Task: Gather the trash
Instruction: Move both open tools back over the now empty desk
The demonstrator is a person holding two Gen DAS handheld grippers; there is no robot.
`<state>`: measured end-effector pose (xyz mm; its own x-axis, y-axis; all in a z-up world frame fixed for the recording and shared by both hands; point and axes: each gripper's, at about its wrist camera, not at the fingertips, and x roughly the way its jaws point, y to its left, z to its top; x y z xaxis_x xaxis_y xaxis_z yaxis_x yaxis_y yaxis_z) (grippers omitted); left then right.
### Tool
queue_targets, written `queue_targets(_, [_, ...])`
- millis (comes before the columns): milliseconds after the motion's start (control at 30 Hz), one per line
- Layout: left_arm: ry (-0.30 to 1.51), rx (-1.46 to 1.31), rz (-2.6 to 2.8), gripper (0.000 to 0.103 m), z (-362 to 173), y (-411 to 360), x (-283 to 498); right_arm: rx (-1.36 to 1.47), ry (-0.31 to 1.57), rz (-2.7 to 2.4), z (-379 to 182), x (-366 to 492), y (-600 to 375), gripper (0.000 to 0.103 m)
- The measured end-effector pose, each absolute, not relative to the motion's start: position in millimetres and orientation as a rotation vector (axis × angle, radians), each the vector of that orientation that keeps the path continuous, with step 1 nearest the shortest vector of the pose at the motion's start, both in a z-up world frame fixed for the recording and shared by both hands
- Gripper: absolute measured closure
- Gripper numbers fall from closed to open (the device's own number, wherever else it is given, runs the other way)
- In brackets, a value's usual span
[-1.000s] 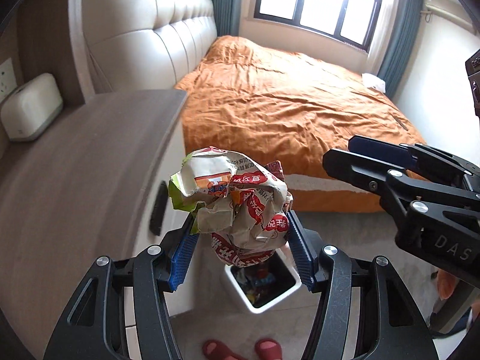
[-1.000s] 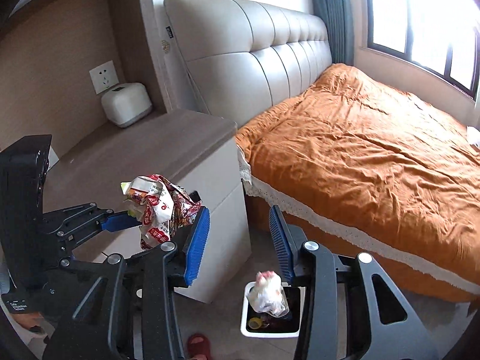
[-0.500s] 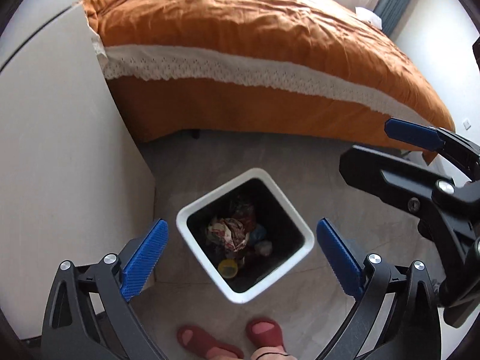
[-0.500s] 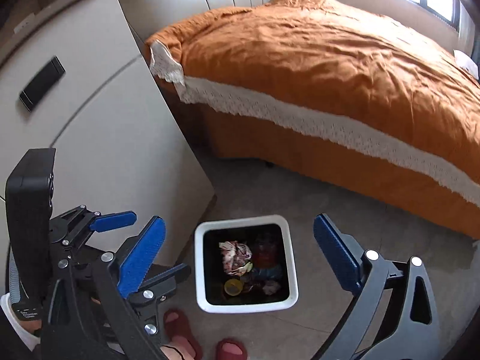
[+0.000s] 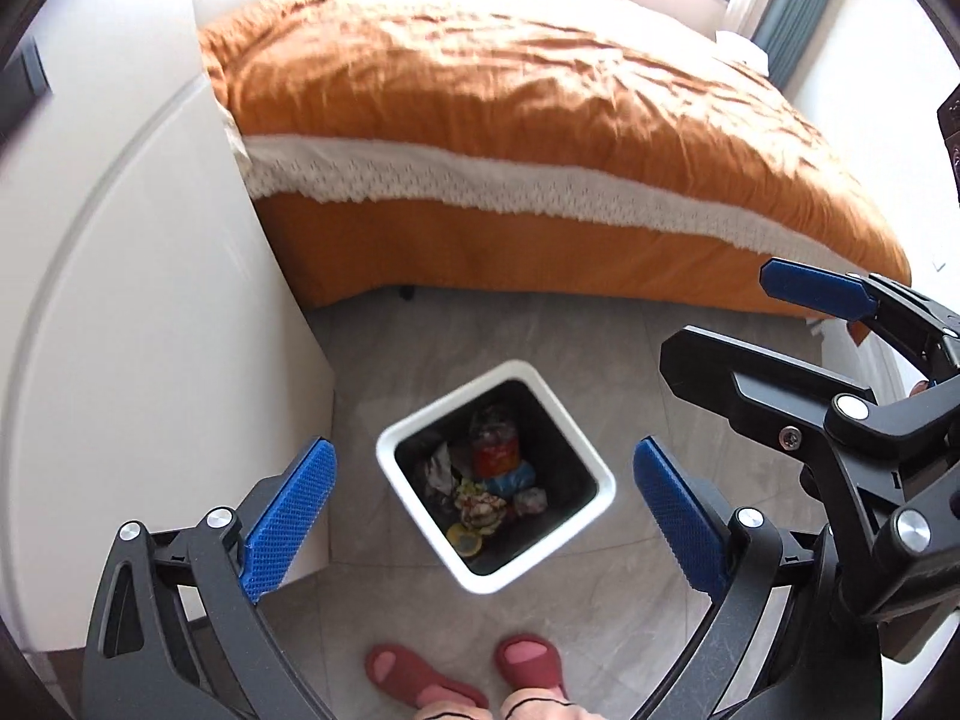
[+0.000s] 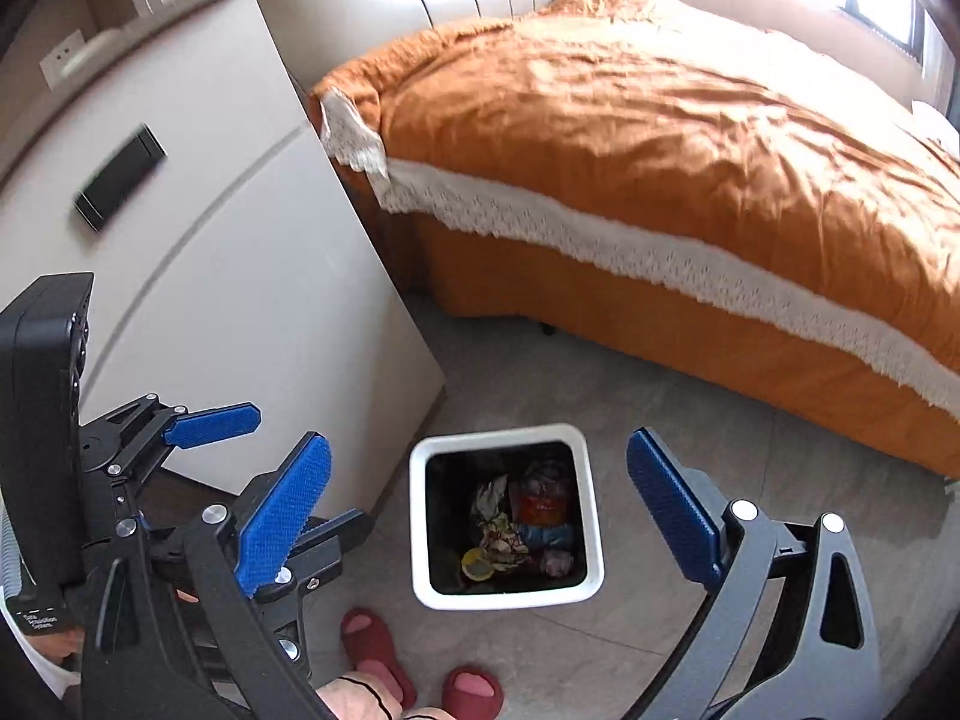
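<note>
A white square trash bin with a black inside stands on the grey tile floor. Crumpled wrappers and other trash lie in it. My left gripper is open and empty above the bin; it also shows at the left of the right wrist view. My right gripper is open and empty above the bin; it also shows at the right of the left wrist view.
A white nightstand stands left of the bin. A bed with an orange cover lies beyond it. The person's feet in red slippers are just in front of the bin.
One second ago my left gripper held a crumpled wrapper over the bin. It opened and the wrapper dropped in. Both views have since tilted up a little toward the bed.
</note>
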<state>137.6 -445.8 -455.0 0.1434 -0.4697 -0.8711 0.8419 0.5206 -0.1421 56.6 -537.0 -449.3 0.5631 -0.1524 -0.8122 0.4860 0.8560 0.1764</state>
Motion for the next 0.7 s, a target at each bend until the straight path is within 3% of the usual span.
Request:
queue_targets(400, [0.891,0.348,-0.899,0.005,-298,-400,124,0.264,0.742,-0.333,-295,42,-499,0.005])
queue_targets(700, [0.793,0.261,-0.735,0.005,-205,-338,108,0.216,0.621,-0.195,-213,40,-459,0.005])
